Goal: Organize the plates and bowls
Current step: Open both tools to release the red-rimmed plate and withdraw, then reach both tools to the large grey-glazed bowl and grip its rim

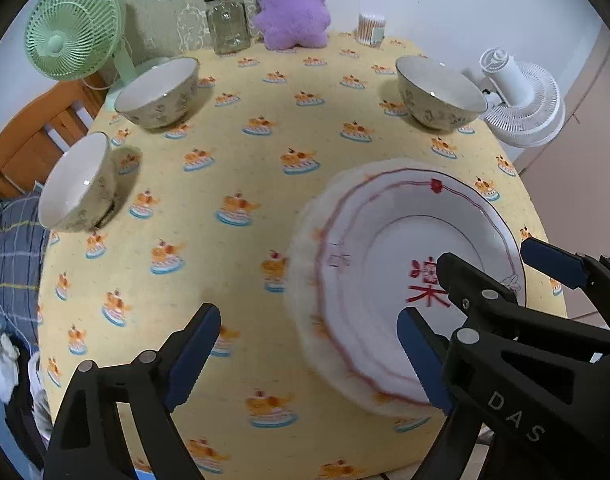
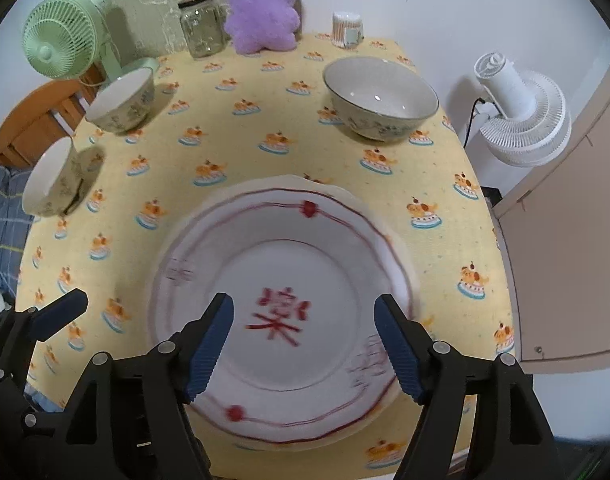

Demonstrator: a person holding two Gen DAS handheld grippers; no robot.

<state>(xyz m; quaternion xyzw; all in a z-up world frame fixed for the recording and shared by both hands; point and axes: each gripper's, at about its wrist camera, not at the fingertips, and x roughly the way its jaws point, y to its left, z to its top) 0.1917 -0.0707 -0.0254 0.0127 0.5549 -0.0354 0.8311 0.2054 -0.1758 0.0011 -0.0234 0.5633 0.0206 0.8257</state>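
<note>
- The white plate (image 2: 283,312) with the wavy red rim line and a red character in the middle sits flat on the yellow tablecloth (image 2: 241,148), near the front edge. Nothing on it. It looks blurry and there may be another plate stacked under it, can't tell for sure.
- Right gripper (image 2: 305,344) hangs over the plate with its blue pads spread wide, not touching anything, nothing between them.
- Left gripper (image 1: 309,356) is spread wide too, empty. One pad is over bare cloth left of the plate, the other over the plate's near-left rim.
- Three patterned bowls, all upright and all empty as far as I can see: one at the far right (image 2: 381,98), one at the far left (image 2: 123,100) just beside the green fan (image 2: 59,38), and one at the left edge of the table (image 2: 53,178). All well apart from the plate.
- Along the back wall: a clear glass jar (image 2: 203,26) with a dark lid, looks empty; a purple plush toy (image 2: 263,12) beside it; and a small clear tub (image 2: 347,28) packed with cotton swabs.
- A white fan (image 2: 525,108) stands off the right side of the table.
</note>
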